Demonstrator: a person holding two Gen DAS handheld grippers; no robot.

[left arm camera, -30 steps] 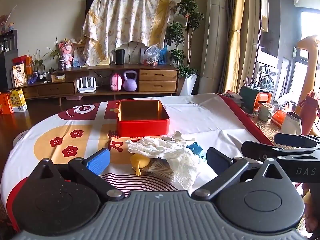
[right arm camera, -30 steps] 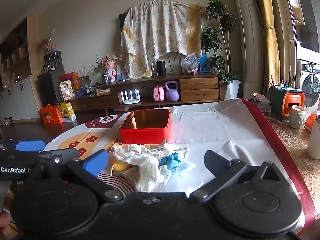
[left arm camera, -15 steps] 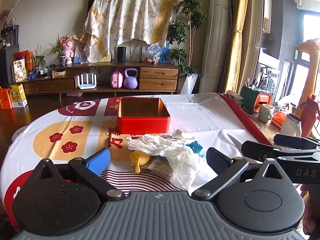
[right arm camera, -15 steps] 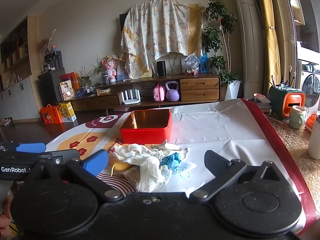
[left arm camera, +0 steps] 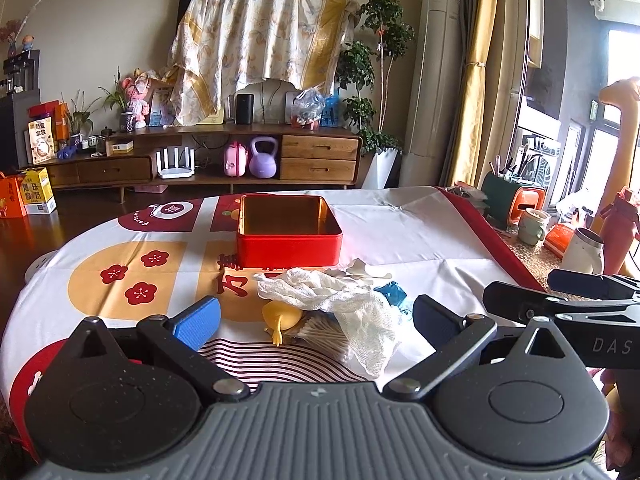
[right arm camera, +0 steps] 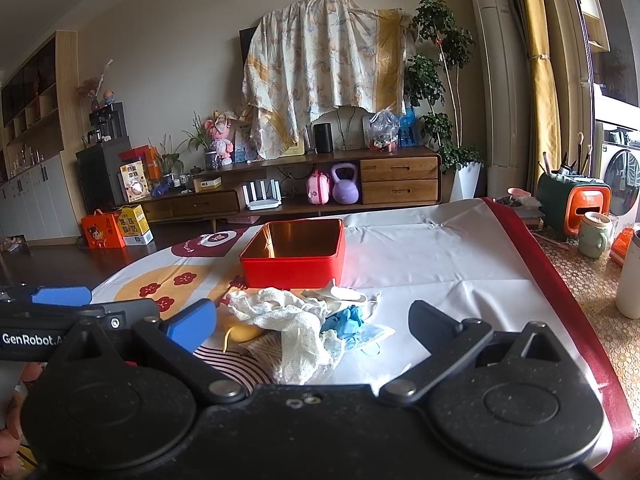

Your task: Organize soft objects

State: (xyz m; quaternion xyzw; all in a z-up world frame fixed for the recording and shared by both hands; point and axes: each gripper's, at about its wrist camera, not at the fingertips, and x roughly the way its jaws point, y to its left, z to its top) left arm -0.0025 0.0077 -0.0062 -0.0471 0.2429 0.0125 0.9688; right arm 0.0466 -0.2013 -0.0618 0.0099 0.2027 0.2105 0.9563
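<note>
On the tablecloth, just before the red tin, lies the pile: white mesh cloth, yellow toy, blue glove. Left gripper and right gripper hover near it, jaws apart, empty.

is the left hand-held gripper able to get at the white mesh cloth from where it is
Probably yes. The left hand-held gripper is open and empty, and the white mesh cloth lies on top of the pile straight ahead, nothing between them. The red tin sits behind it.
</note>
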